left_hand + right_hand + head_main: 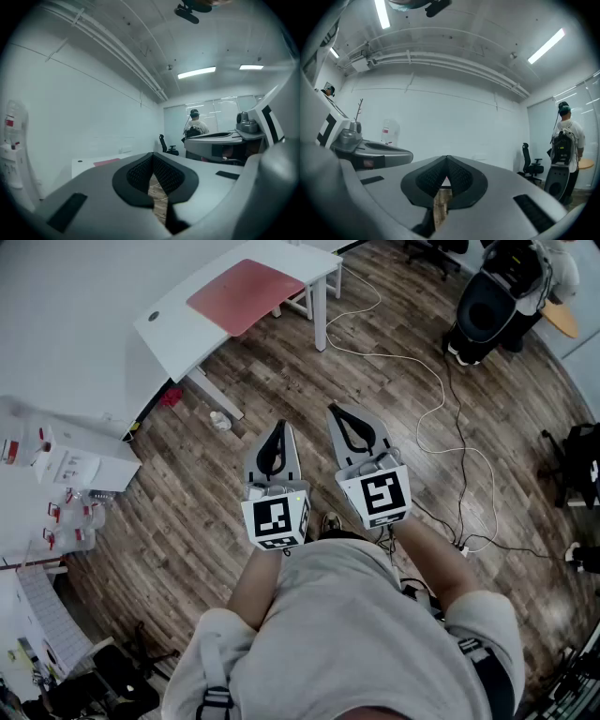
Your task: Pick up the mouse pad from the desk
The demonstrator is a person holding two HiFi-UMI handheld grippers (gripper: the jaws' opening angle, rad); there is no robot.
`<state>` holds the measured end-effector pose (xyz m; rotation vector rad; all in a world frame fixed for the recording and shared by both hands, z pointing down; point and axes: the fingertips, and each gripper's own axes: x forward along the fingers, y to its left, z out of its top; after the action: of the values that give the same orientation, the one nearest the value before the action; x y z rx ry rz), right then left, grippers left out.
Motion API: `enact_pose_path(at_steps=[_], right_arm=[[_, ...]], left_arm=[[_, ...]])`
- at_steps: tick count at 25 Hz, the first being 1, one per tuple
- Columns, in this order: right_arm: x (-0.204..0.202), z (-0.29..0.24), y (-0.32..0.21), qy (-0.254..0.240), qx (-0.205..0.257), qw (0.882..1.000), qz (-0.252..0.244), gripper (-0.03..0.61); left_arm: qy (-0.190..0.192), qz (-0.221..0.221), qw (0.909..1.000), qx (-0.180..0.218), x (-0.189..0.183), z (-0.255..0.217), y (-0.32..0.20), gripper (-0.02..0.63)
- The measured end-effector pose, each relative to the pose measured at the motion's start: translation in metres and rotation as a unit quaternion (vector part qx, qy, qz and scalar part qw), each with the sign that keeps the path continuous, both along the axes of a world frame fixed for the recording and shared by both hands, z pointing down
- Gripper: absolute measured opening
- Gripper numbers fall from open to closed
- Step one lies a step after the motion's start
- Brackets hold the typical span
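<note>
A pinkish-red mouse pad (246, 294) lies flat on a white desk (169, 329) at the top of the head view, well ahead of both grippers. In the left gripper view the mouse pad (107, 162) shows as a thin pink strip on the desk (89, 165). My left gripper (279, 427) and right gripper (336, 412) are held side by side over the wooden floor, level, both shut and empty. Left gripper (153, 156) tips meet; right gripper (446, 159) tips meet too.
White cables (427, 418) trail over the wooden floor to the right. A person (525, 277) with a black bag stands at the top right, near an office chair (531, 165). White shelving with small boxes (66, 470) stands on the left. A small object (219, 420) lies by the desk leg.
</note>
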<state>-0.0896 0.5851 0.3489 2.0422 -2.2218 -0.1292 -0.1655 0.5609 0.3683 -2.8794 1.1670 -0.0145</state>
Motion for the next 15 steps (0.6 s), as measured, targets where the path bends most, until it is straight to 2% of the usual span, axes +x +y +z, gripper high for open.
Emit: enact_pose_path(at_steps=[3, 5, 12, 15], right_arm=[[0.012, 0.007, -0.004, -0.009, 0.0, 1.0, 0.002, 0.04], [0.014, 0.014, -0.007, -0.001, -0.003, 1.0, 0.001, 0.04], [0.02, 0.049, -0.056, 0.08, -0.046, 0.996, -0.009, 0.041], [0.03, 0.061, -0.09, 0.099, -0.065, 0.993, -0.017, 0.041]], left_arm=[[-0.003, -0.001, 1.0, -0.008, 0.008, 0.009, -0.006, 0.011], [-0.018, -0.005, 0.9997, -0.017, 0.01, 0.021, -0.015, 0.011], [-0.07, -0.017, 0.9969, -0.032, 0.011, 0.06, -0.082, 0.011], [-0.072, -0.018, 0.996, -0.049, 0.021, 0.076, -0.123, 0.011]])
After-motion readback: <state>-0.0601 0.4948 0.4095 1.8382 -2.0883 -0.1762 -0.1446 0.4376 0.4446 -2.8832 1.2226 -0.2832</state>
